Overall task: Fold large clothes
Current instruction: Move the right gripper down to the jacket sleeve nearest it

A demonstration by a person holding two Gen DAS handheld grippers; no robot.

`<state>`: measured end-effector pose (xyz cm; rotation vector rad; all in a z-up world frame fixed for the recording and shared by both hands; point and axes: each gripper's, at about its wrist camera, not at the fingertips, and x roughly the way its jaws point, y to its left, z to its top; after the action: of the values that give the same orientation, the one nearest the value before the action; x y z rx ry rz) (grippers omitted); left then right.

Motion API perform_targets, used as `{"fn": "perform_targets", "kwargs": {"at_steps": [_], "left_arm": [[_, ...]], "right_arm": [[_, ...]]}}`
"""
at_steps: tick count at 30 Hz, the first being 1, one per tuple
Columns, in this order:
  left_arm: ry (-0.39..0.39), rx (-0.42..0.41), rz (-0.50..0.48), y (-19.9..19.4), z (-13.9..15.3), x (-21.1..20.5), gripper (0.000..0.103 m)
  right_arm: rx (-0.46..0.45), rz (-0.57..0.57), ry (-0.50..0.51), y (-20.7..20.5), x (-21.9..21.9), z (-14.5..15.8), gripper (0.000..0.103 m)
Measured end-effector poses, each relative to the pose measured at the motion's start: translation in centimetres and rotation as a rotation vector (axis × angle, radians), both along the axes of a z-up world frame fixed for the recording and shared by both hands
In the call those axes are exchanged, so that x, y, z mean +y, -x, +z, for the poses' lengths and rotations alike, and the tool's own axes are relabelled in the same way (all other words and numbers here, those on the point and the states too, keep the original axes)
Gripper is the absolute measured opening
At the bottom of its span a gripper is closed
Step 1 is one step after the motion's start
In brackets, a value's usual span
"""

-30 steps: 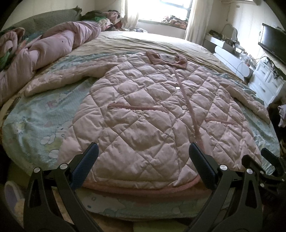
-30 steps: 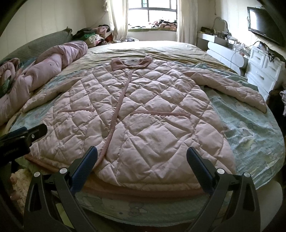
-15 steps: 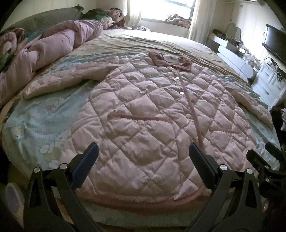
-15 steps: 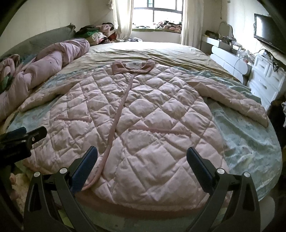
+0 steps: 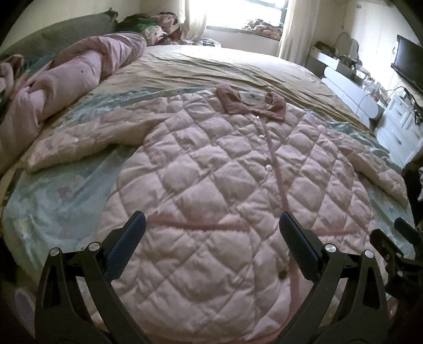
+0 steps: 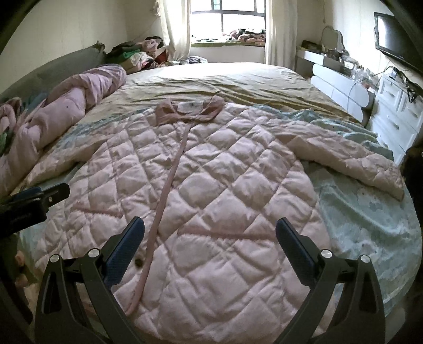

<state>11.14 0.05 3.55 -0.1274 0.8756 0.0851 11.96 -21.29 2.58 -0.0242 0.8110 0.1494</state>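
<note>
Quilted pink coat, laid flat on bed.
Left tool and right tool were held wide apart, empty, above the hem.

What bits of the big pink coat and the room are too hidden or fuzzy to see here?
- Quilted coat bottom hem: in both wrist views it lies behind the open left gripper and open right gripper and the lower edge.
- Collar label: writing too small.
- Window: left view washed out by glare.
- Shelf clutter: too small to name.
- Clothes pile: jumbled, items unclear.
</note>
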Motion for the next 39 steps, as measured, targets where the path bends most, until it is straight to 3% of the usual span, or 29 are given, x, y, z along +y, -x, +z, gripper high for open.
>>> {"fn": "perform_targets", "kwargs": {"at_steps": [10, 23, 34, 39], "left_arm": [[0.002, 0.006, -0.054, -4.6, 0.4, -2.5, 0.095], [0.003, 0.016, -0.110, -10.3, 0.2, -5.7, 0.095], [-0.010, 0.077, -0.119, -14.8, -1.9, -6.7, 0.095], [-0.041, 0.105, -0.122, -16.4, -2.9, -6.2, 0.095]], "right_arm": [[-0.001, -0.063, -0.035, -4.7, -3.1, 0.8, 0.099], [0.005, -0.247, -0.044, -10.5, -10.4, 0.4, 0.099], [0.072, -0.509, -0.057, -14.4, -20.8, -3.0, 0.099], [0.131, -0.693, -0.162, -15.7, -28.2, -6.1, 0.099]]}}
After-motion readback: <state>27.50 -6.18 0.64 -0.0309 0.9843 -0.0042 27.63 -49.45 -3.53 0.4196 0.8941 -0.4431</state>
